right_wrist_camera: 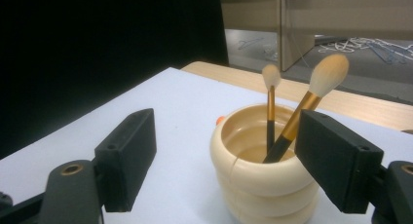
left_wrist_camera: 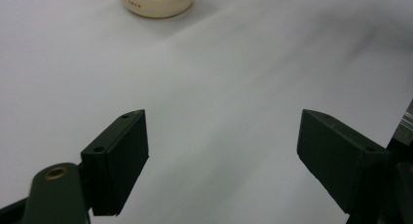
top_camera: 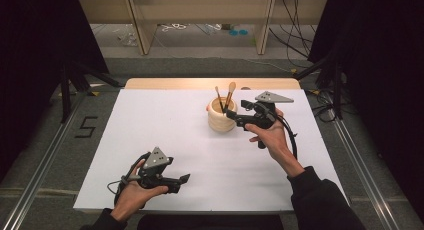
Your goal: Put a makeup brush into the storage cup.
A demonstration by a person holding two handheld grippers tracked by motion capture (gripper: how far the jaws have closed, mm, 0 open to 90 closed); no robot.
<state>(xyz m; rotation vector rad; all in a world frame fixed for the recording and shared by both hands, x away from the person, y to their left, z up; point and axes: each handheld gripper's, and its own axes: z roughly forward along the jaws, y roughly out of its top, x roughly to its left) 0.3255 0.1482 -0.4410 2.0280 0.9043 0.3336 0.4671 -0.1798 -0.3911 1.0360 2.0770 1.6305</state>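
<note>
Right of centre in the high view, toward the far edge of the white table (top_camera: 165,140), stands a cream ribbed pot (top_camera: 221,118) with 2 brushes in it. The big brush (top_camera: 229,94) leans right, its pale tuft highest; the small brush (top_camera: 219,97) stands thinner at its left. In the right gripper view the pot (right_wrist_camera: 265,185) sits low and right of centre, between the 2 black jaws, and both brushes rise from its mouth: the small brush (right_wrist_camera: 271,102) nearly upright, the big brush (right_wrist_camera: 311,102) tilted to the upper right, its dark handle running down inside the pot's rim.

The right gripper (top_camera: 234,117) is just beside the pot on its right in the high view, jaws toward it. Its jaws stand wide apart, pressing on nothing; whether they touch the pot's wall I cannot tell. The right-hand jaw in that gripper's view covers part of the pot's rim.

The left gripper (top_camera: 183,180) rests low on the table at lower left of the high view, well apart from the pot. Its jaws gape wide over bare table in its own view, where the pot's base (left_wrist_camera: 156,1) shows at the upper edge.

A wooden strip (top_camera: 210,83) borders the table's far side. Behind it lie grey floor, pale wooden legs and loose cables (top_camera: 295,25). A small orange spot (right_wrist_camera: 220,120) shows just left of the pot.
</note>
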